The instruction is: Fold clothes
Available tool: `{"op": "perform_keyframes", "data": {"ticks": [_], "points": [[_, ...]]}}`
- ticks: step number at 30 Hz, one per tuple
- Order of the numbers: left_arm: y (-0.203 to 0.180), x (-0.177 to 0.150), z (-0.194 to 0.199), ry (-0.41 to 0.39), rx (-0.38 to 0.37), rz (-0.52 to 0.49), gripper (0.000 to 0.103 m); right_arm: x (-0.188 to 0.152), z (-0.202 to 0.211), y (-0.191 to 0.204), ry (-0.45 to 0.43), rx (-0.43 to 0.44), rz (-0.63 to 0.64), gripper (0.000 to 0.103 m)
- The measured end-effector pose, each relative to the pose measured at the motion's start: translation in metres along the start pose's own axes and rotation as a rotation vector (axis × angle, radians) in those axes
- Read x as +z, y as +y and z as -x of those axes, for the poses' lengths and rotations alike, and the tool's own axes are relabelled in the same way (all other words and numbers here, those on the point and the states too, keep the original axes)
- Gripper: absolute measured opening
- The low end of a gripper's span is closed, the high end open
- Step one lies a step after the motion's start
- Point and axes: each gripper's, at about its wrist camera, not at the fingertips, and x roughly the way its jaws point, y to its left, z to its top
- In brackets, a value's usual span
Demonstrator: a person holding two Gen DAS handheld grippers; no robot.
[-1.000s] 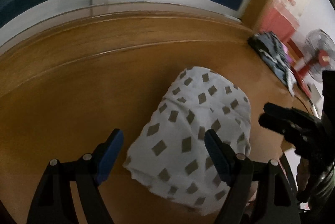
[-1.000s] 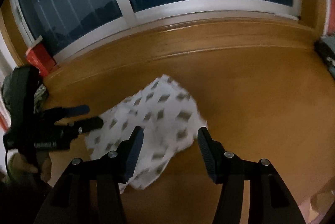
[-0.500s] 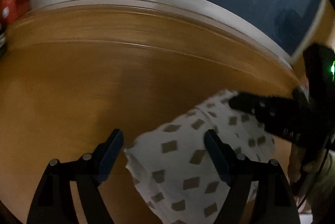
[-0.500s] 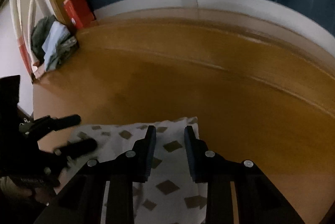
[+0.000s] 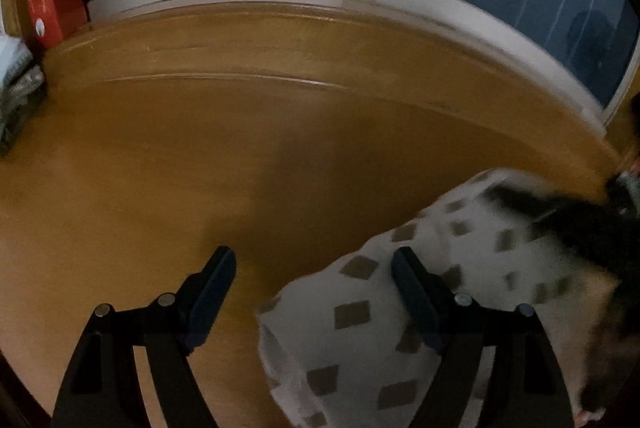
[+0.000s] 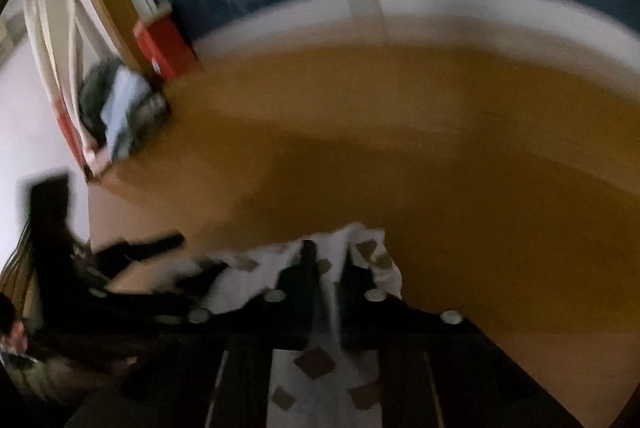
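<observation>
The folded white patterned garment lies on the wooden worktop, its far edge pinched in the right gripper, whose jaws are clamped on it, while the left gripper, jaws wide apart, hovers over its left end.

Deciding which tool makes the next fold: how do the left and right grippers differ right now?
The left gripper is open, its jaws wide apart, while the right gripper is shut on the white patterned cloth. The left gripper holds nothing; one finger hangs over the cloth, the other over the bare wooden table. The right gripper has fabric bunched between its fingers. Both are black two-finger tools.
</observation>
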Motion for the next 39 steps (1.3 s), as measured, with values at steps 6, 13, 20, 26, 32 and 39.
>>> {"op": "perform_keyframes", "data": {"ticks": [6,13,20,26,32,39], "points": [[-0.003,-0.004,-0.007,0.027,0.030,-0.003,0.082,-0.021,-0.001,-0.047,0.021,-0.151,-0.210,0.003],[0.000,-0.004,-0.005,0.013,0.108,-0.034,0.082,-0.021,0.031,-0.043,-0.124,-0.403,-0.113,0.000],[0.010,0.000,0.003,0.017,0.068,-0.004,0.078,-0.032,0.038,-0.045,-0.090,-0.095,-0.166,0.004],[-0.005,-0.015,0.040,0.028,0.015,-0.081,0.079,-0.049,0.048,-0.041,-0.020,0.058,-0.172,0.046],[-0.019,-0.043,0.042,0.076,0.009,-0.139,0.079,-0.071,0.045,-0.038,0.048,0.117,-0.175,0.010],[-0.014,-0.045,0.030,0.034,0.134,-0.124,0.086,-0.068,0.065,-0.034,-0.026,-0.224,-0.164,0.000]]}}
